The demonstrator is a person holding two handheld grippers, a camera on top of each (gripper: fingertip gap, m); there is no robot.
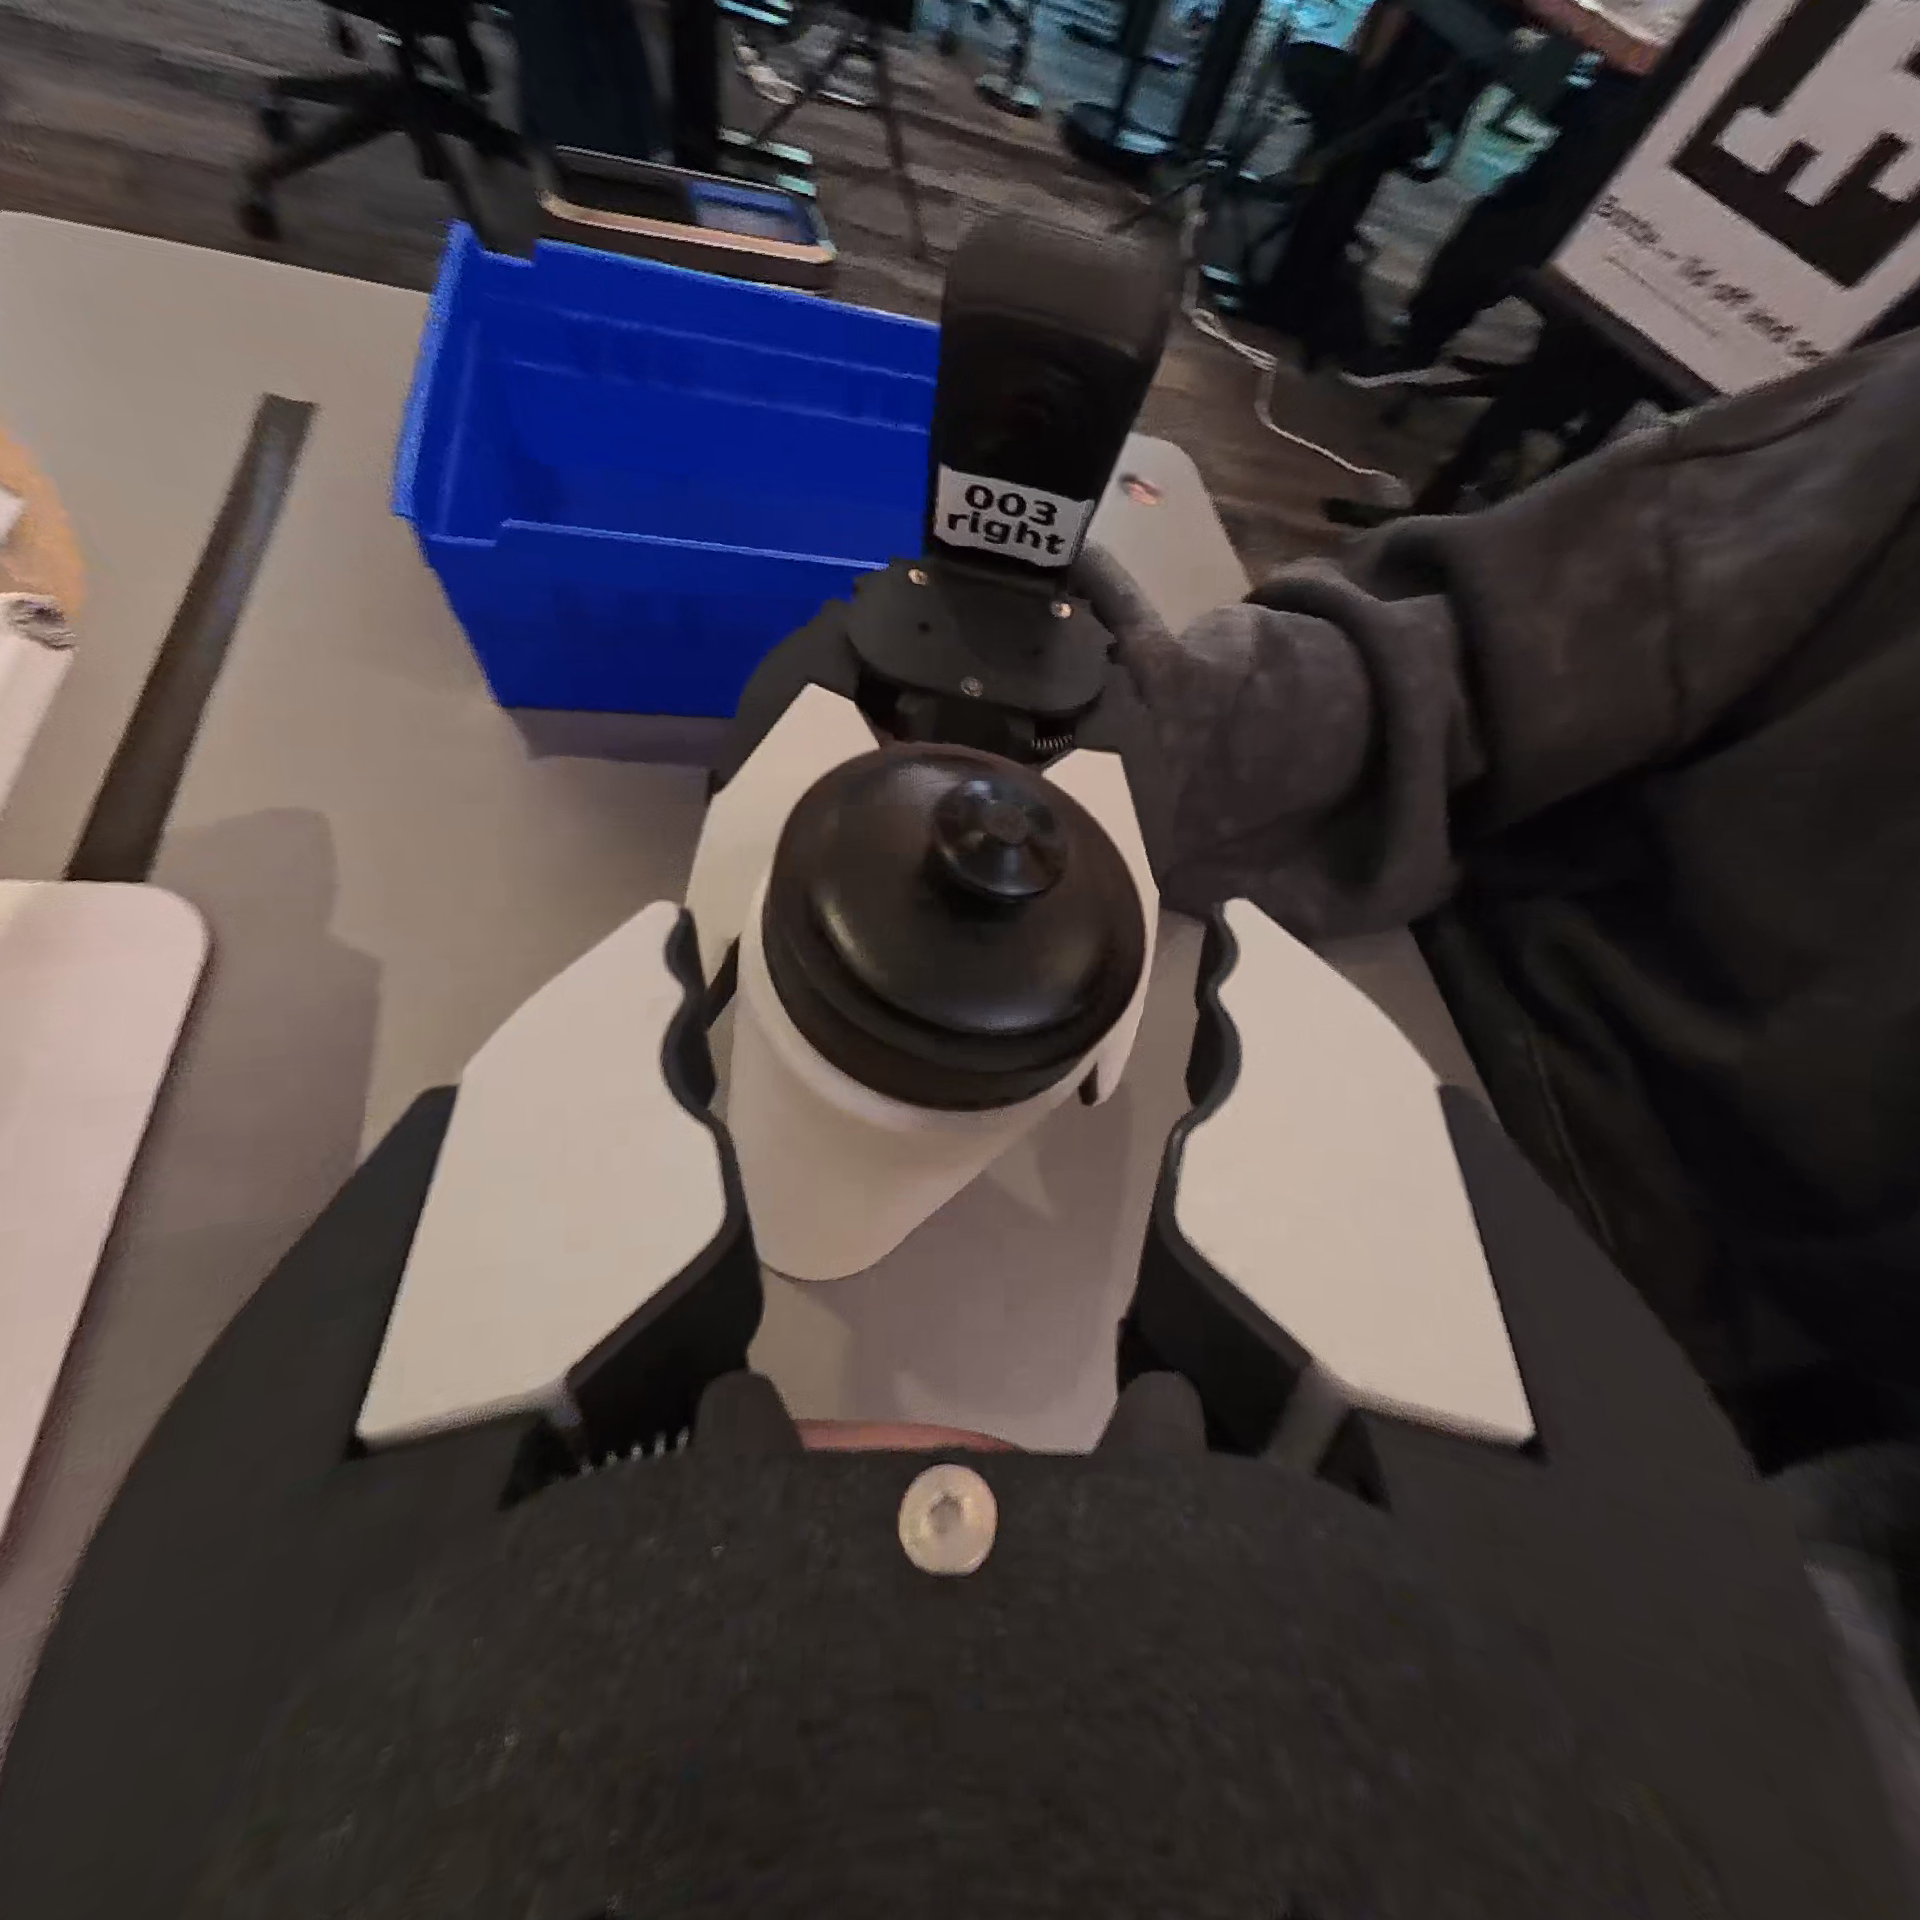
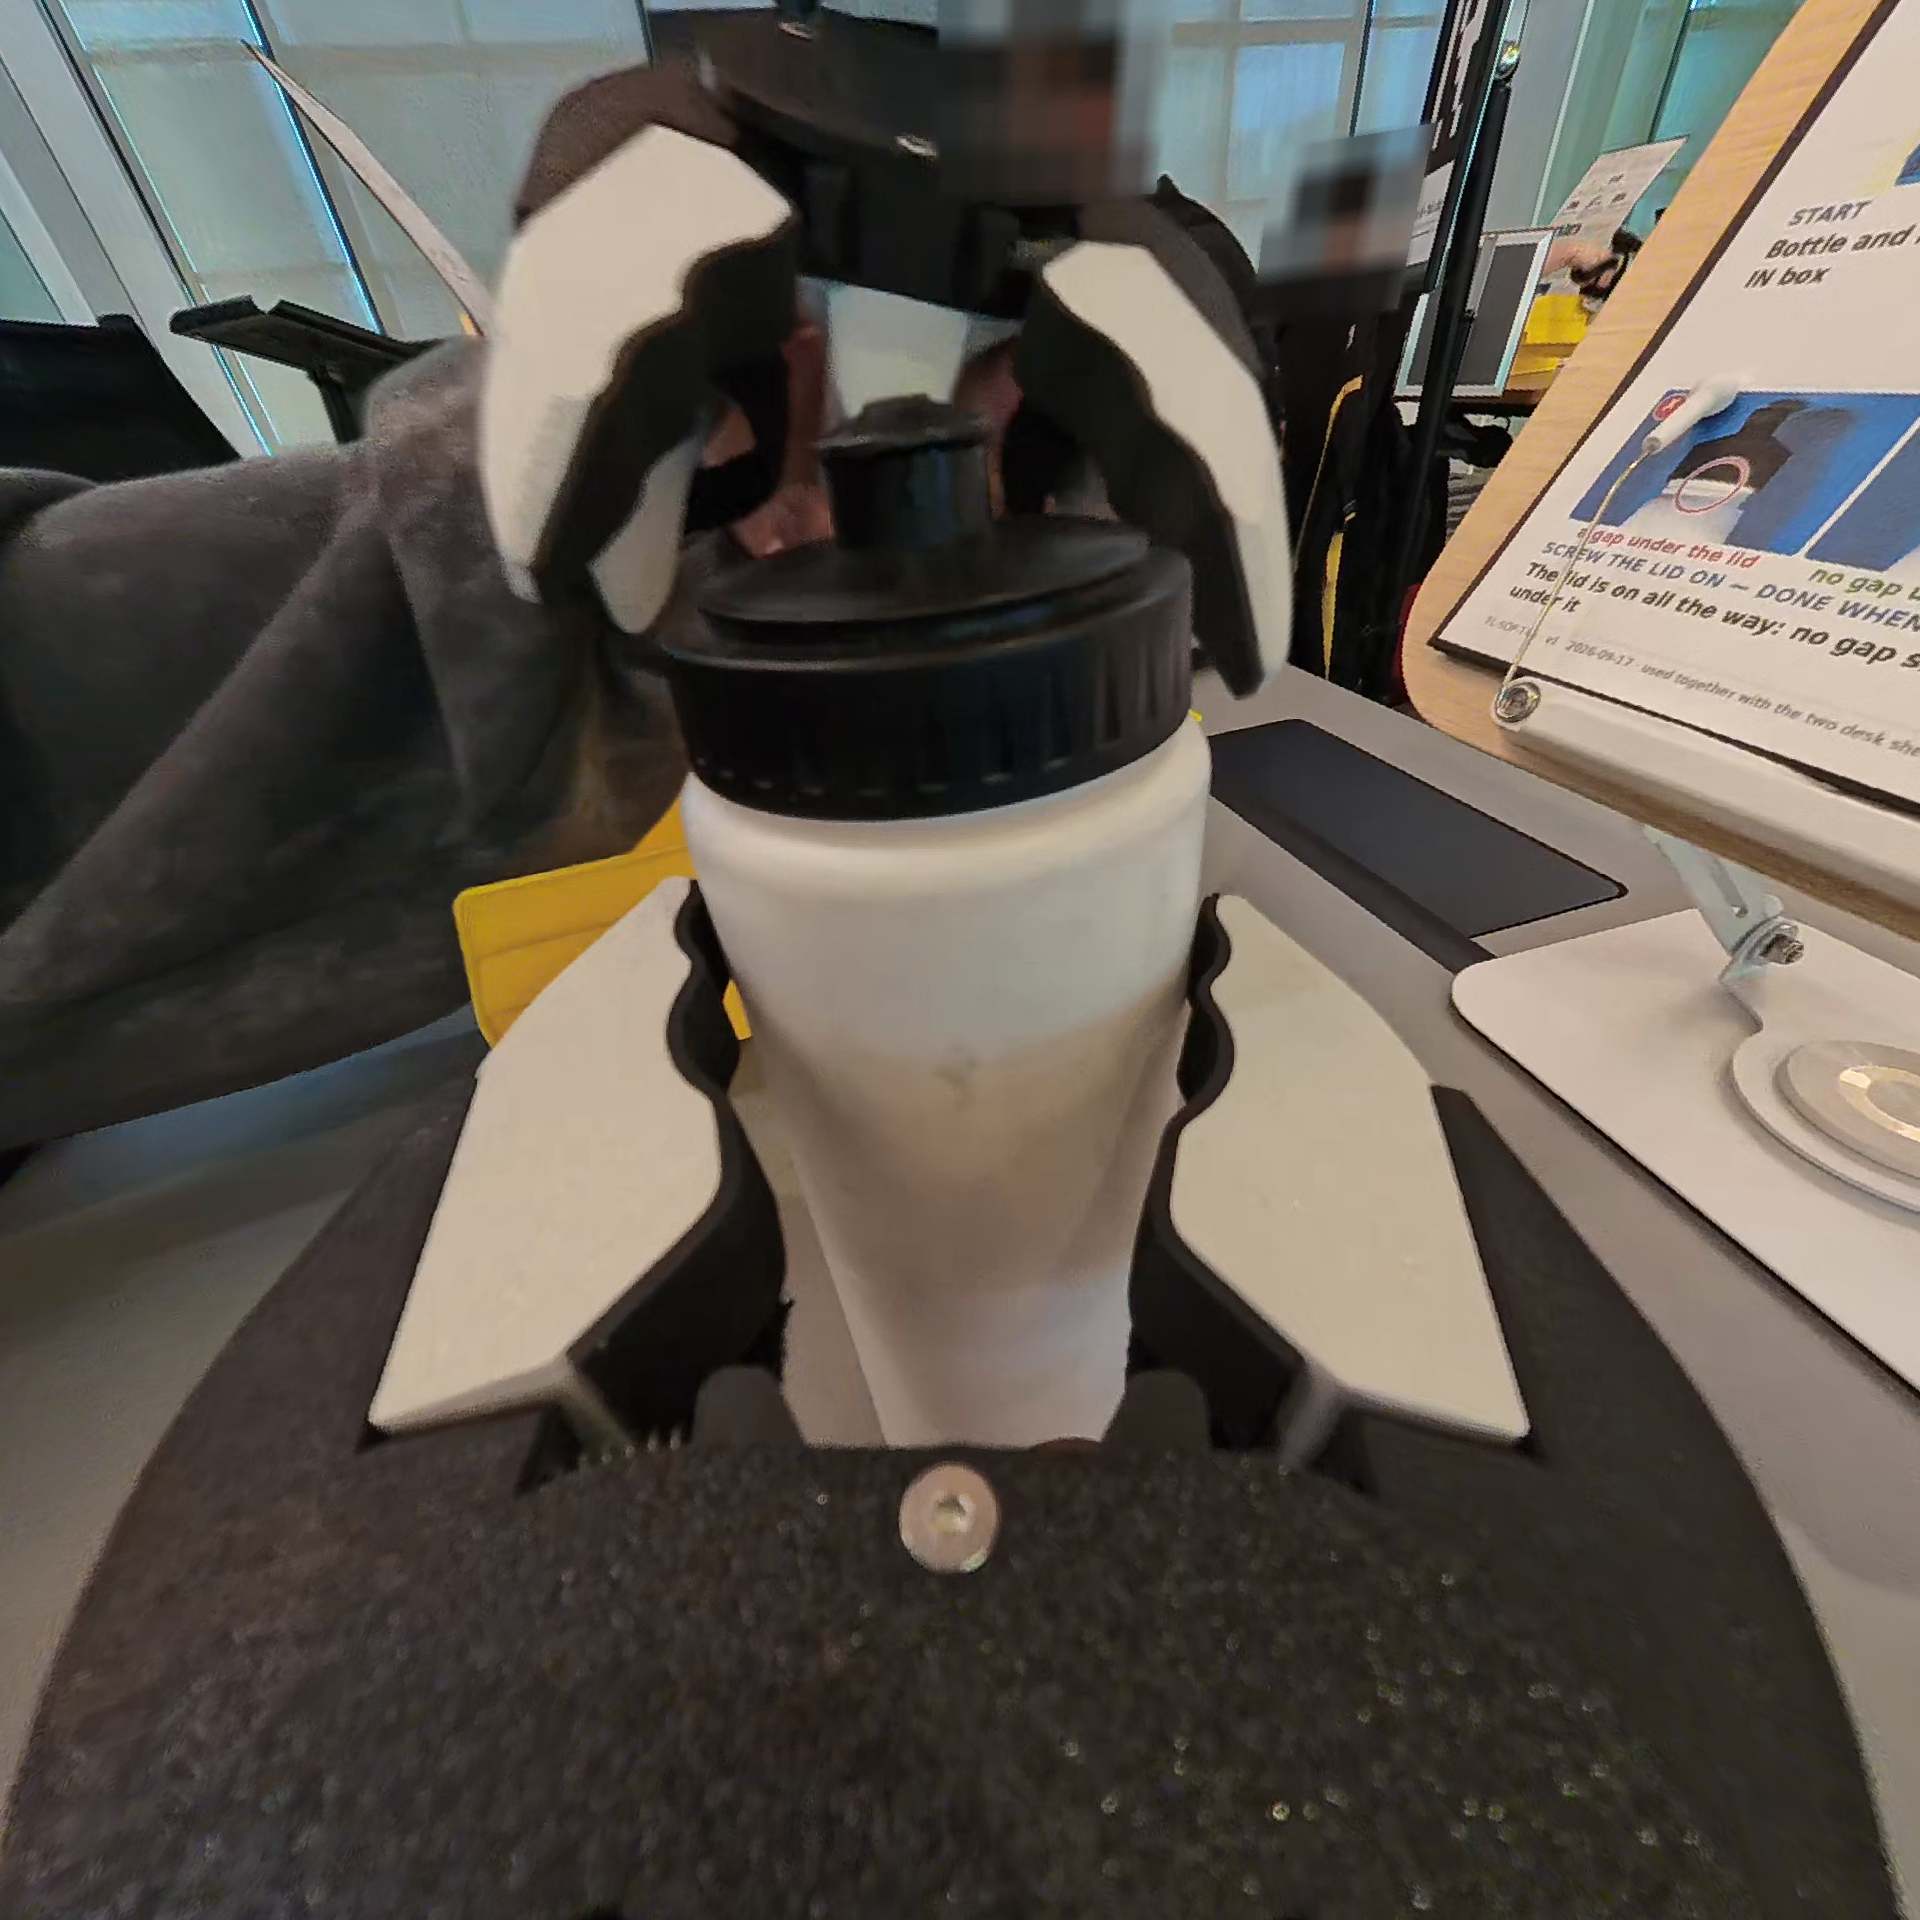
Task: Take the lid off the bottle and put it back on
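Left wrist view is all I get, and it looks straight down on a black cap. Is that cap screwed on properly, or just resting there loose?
Observer: Seen side-on from the right wrist view, the lid sits fully down on the white bottle. No gap shows under its ribbed edge.
Operator: And what keeps the bottle from tipping?
Observer: The right gripper does. Its jaws press on both sides of the bottle's body, just below the shoulder.
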